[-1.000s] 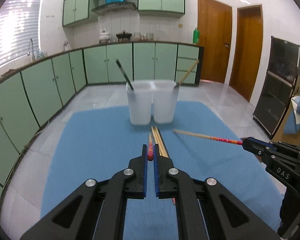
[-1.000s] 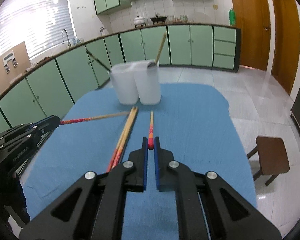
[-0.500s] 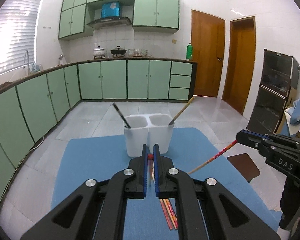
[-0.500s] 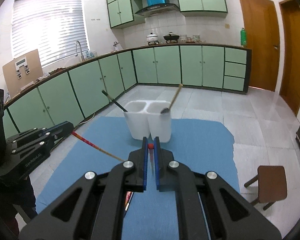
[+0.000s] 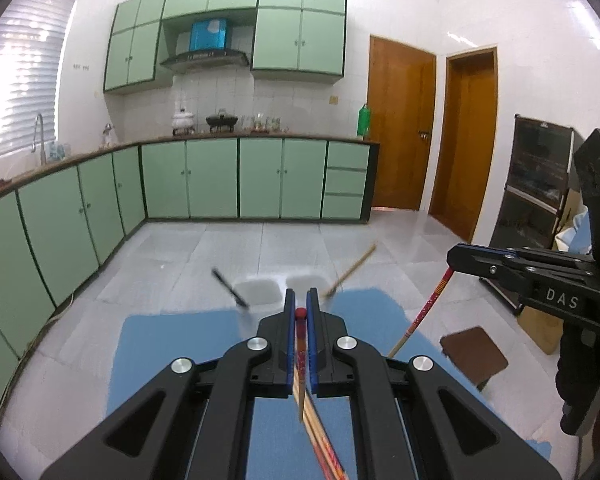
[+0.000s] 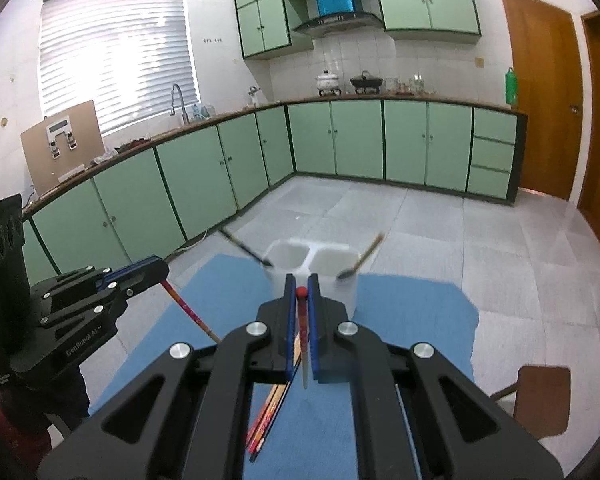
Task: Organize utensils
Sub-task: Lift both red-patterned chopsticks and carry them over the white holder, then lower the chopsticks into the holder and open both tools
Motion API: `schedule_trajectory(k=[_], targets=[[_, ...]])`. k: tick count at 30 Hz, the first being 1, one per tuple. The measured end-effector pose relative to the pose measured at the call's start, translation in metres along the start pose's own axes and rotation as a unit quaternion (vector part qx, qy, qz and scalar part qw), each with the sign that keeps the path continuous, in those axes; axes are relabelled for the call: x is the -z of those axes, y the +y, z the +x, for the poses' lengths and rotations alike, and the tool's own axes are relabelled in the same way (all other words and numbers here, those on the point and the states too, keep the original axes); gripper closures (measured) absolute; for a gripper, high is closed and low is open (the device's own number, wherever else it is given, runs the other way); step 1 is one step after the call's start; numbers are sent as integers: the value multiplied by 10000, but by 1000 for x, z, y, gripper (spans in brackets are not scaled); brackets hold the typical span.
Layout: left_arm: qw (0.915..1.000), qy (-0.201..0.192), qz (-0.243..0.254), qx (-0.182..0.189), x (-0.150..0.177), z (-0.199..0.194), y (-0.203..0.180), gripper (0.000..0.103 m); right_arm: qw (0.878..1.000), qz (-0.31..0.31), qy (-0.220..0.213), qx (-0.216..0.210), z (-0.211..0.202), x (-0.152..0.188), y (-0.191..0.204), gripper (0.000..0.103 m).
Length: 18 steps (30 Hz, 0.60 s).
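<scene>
Each gripper clamps one chopstick by its red-capped end: the left gripper (image 5: 301, 308) with its fingers (image 5: 288, 316) pinched shut on the left chopstick (image 5: 300, 354), the right gripper (image 6: 301, 288) likewise on the right chopstick (image 6: 303, 344). Both sticks dangle over the blue mat's (image 6: 400, 312) middle. Thin, smooth, tapering wood held at one end can swing or slip loose, or miss the narrow mouths of the white plastic holder (image 6: 314, 268) at the mat's far edge. Spare chopsticks (image 6: 268, 420) lie below.
</scene>
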<state>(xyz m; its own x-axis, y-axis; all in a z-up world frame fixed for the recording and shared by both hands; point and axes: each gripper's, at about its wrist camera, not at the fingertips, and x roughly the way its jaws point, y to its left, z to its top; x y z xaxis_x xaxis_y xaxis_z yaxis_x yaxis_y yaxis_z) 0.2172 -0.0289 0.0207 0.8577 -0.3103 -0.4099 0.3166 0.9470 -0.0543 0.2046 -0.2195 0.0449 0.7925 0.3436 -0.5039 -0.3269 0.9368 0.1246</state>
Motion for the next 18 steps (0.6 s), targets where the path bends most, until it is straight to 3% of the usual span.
schedule_trajectory(k=[8,13,18], targets=[[9964,-822,137,-125,-71,4,-3,98,9968,-39,-784,148,-4,-74,-14,98],[9941,-1041,98,-278,-100,32,2,98,9935,69,-1105,271,15,-106,-30,98],[9931,-1064,68,-489,-104,74,9,98,9925,198,-1146,381,56,-111,-50,98]])
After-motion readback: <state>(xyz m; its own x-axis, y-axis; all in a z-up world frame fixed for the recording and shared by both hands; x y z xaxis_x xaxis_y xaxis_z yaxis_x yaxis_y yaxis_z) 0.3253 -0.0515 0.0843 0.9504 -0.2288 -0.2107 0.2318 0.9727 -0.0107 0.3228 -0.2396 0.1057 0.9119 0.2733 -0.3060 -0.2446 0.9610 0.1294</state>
